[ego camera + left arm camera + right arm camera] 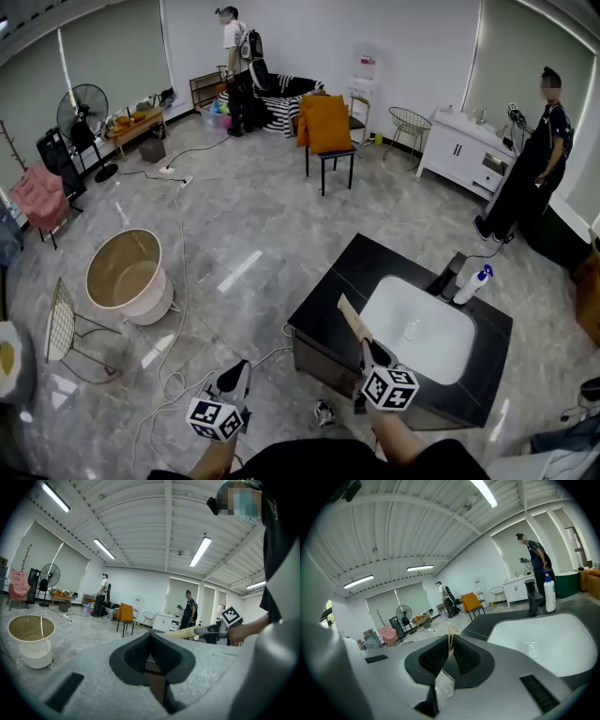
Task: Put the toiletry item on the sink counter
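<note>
The toiletry item is a flat beige tube [354,319]. My right gripper [370,345] is shut on its lower end and holds it slanting up to the left, above the near left part of the black sink counter [337,281], beside the white basin [417,328]. In the right gripper view the tube [450,641] shows edge-on between the pads. My left gripper [234,375] hangs low over the floor left of the counter. Its jaws meet with nothing between them [150,637]. The left gripper view also catches the tube [183,632].
A white bottle with a blue cap [472,284] and a black faucet [448,277] stand at the counter's far side. On the floor to the left are a round beige tub [125,272], a wire chair [61,323] and cables [178,375]. A person [525,169] stands at the far right.
</note>
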Demonstrator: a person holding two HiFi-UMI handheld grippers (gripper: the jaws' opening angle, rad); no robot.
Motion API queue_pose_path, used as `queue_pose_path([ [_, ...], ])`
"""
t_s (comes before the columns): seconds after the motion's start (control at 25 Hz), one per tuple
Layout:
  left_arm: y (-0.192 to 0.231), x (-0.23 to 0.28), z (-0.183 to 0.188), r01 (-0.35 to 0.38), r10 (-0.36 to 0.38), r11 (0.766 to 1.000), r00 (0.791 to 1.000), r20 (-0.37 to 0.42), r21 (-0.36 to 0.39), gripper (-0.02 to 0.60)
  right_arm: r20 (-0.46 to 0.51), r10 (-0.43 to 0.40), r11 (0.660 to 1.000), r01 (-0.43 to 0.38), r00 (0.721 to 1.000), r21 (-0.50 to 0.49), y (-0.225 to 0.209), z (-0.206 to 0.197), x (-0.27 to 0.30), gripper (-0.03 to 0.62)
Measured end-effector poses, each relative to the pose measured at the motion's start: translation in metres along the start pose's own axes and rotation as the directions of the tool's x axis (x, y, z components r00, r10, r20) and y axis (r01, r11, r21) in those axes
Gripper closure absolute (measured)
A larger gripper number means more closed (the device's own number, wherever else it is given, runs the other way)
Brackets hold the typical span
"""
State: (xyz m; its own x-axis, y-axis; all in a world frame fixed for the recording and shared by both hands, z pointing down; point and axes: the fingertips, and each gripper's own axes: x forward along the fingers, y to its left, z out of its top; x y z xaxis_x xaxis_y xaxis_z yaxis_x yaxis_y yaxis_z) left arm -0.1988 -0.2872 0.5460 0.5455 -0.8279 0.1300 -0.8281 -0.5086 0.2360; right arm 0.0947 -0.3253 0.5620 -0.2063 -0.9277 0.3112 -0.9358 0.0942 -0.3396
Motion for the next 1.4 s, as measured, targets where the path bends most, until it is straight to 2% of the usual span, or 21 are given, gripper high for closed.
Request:
queue_pose_path([
  [0.56,0.005,0.068,0.011,-0.059,0.059,0.998,0.998,0.013,0.006,0.575,-0.036,-0.033,0.999,0.033,0.999,-0.004,-0.057,0.018,0.101,0.562],
  [0.88,0.021,0.067,0.008,-0.146,0.146,0.989,0.989,0.012,-0.008,0.575,-0.039,-0.041,0.995,0.044,0.998,0.088,-0.074,0.012,0.141,0.562],
  [1.16,0.031,0.069,0.003,-0.19,0.19,0.982,0.982,0.004,-0.016,0.575,-0.103,-0.044,0.98,0.063,0.994,0.19,-0.079,-0.017,0.167,0.559],
  [1.4,0.036,0.069,-0.001,-0.206,0.206,0.978,0.978,-0.008,-0.018,0.575,-0.212,-0.026,0.971,0.074,0.977,0.226,-0.077,-0.05,0.183,0.559],
])
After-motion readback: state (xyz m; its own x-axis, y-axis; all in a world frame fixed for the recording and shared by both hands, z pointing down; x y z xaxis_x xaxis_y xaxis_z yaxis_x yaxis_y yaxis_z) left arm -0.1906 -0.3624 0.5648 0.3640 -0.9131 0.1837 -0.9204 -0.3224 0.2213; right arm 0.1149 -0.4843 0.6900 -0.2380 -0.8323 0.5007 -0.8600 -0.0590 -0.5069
